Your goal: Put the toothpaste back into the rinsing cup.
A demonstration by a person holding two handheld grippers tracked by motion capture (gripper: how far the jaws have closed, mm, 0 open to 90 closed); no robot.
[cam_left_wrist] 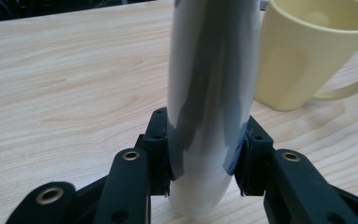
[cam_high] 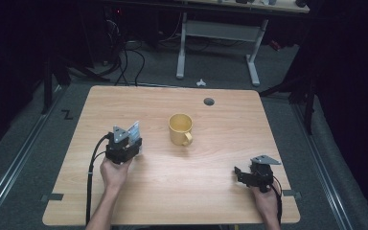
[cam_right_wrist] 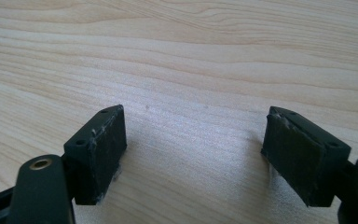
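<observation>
On a wooden table (cam_high: 220, 201), the left gripper (cam_left_wrist: 205, 161) pinches an upright silvery packet (cam_left_wrist: 212, 93), long axis vertical, just left of a yellow mug (cam_high: 180, 128), while the right gripper (cam_right_wrist: 193, 156), well apart at right, rests with its 2 jaws spread.

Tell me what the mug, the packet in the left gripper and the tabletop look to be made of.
Mug: pale yellow with a matt, even surface, probably plastic, possibly glazed ceramic. Packet: silvery, glossy film with soft reflections, likely foil or plastic; the left gripper is shut on it. Tabletop: light wood grain with a smooth flat sheen, probably laminate rather than solid wood.
</observation>
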